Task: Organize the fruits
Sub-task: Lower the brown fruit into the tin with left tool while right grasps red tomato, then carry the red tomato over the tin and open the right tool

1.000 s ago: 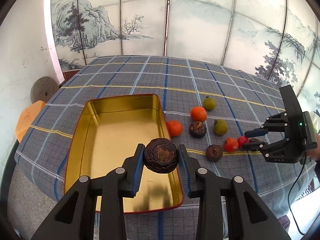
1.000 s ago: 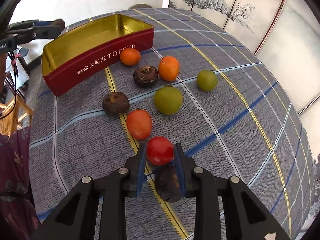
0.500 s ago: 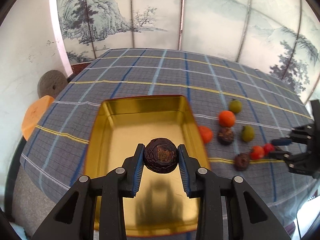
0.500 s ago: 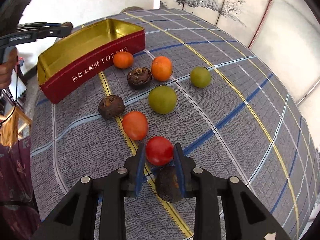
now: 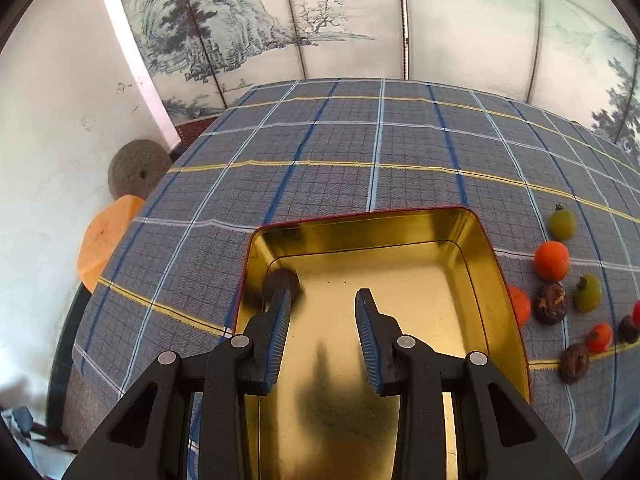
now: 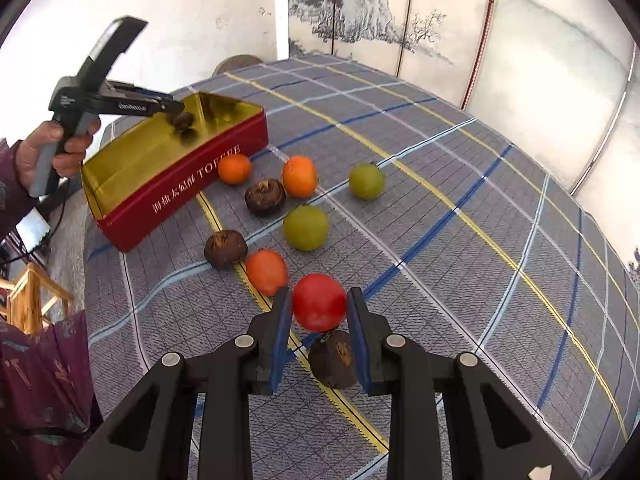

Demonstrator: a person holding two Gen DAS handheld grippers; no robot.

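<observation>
My left gripper [image 5: 322, 300] is open and empty over the gold tin [image 5: 472, 226]. A dark brown fruit [image 5: 282, 282], blurred, lies in the tin's far left corner, partly behind my left finger. From the right wrist view it shows below the left gripper [image 6: 176, 110] inside the red-walled tin [image 6: 192, 192]. My right gripper [image 6: 318, 308] is shut on a red tomato [image 6: 319, 302], held above another dark brown fruit [image 6: 334, 358] on the cloth.
On the plaid tablecloth [image 6: 460, 216] right of the tin lie orange fruits [image 6: 299, 176], green fruits [image 6: 306, 227] and dark brown fruits [image 6: 265, 197]. A round stone [image 5: 136, 168] and an orange stool [image 5: 106, 236] stand beyond the table's left edge.
My left gripper opened and let go of the dark fruit, which dropped into the tin's far left corner. My right gripper lifted the red tomato a little.
</observation>
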